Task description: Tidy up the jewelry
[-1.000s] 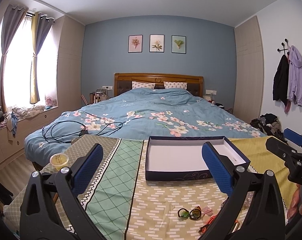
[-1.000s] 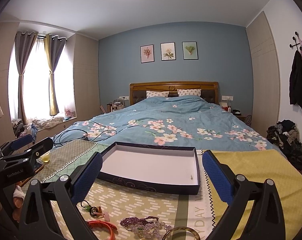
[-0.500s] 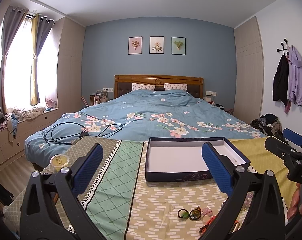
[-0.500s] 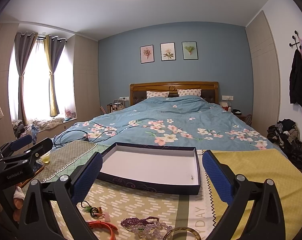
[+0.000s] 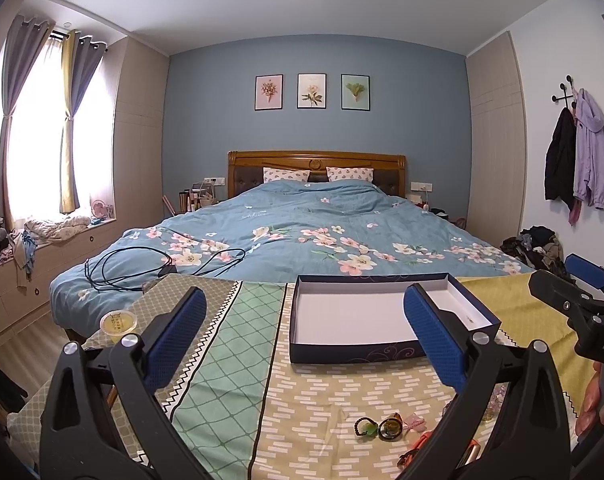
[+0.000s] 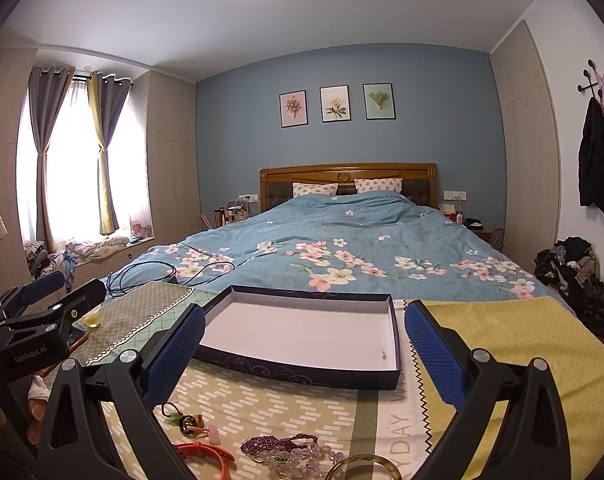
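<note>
An open dark-blue box with a white inside [image 5: 353, 320] [image 6: 302, 332] lies on the patterned tablecloth [image 5: 238, 360] [image 6: 262, 400]. Jewelry lies near the front edge: a green and gold pendant [image 5: 381, 428] [image 6: 188, 424], an orange bracelet [image 6: 206, 450], purple and clear bead strands [image 6: 290, 446] and a gold bangle [image 6: 361, 466]. My left gripper [image 5: 305, 336] is open and empty, above the cloth, short of the box. My right gripper [image 6: 305, 344] is open and empty, above the jewelry, facing the box. Each gripper shows at the edge of the other's view.
A small yellow-lidded jar [image 5: 118, 322] stands at the table's left side. Behind the table is a bed with a blue floral quilt [image 5: 302, 240] and black cables [image 5: 142, 268]. Clothes lie piled at the right wall [image 6: 573, 272].
Both views have shifted very slightly; the grippers stay open and the box and jewelry have not moved.
</note>
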`<action>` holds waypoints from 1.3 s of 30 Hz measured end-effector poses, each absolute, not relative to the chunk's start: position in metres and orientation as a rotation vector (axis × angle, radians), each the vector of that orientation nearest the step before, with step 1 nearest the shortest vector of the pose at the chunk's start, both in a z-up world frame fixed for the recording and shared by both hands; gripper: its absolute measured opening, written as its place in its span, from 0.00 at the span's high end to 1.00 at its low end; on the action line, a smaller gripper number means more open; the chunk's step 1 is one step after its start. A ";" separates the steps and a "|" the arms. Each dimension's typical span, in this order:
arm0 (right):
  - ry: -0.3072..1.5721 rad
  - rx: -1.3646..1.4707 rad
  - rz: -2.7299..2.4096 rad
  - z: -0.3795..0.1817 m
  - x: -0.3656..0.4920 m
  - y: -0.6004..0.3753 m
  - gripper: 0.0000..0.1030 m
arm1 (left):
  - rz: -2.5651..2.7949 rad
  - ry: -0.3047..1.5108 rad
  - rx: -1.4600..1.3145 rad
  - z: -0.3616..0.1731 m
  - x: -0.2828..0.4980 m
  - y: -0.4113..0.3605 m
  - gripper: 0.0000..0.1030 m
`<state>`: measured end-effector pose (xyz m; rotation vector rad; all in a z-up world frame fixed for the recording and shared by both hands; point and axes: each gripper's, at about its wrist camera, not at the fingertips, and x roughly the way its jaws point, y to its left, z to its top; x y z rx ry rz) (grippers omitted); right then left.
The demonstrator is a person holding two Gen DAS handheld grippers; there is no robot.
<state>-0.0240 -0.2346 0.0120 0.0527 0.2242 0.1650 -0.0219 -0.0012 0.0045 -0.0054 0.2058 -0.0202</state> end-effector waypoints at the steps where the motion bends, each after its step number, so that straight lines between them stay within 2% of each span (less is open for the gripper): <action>1: 0.224 0.053 0.166 0.012 -0.024 -0.235 0.06 | -0.020 0.206 -0.005 0.005 -0.021 -0.001 0.05; 29: 0.243 0.061 0.171 0.010 -0.021 -0.238 0.06 | -0.055 0.225 0.005 0.002 -0.023 -0.003 0.05; 39: 0.340 0.055 0.147 -0.003 -0.013 -0.261 0.06 | -0.167 0.362 0.055 -0.019 -0.007 -0.007 0.06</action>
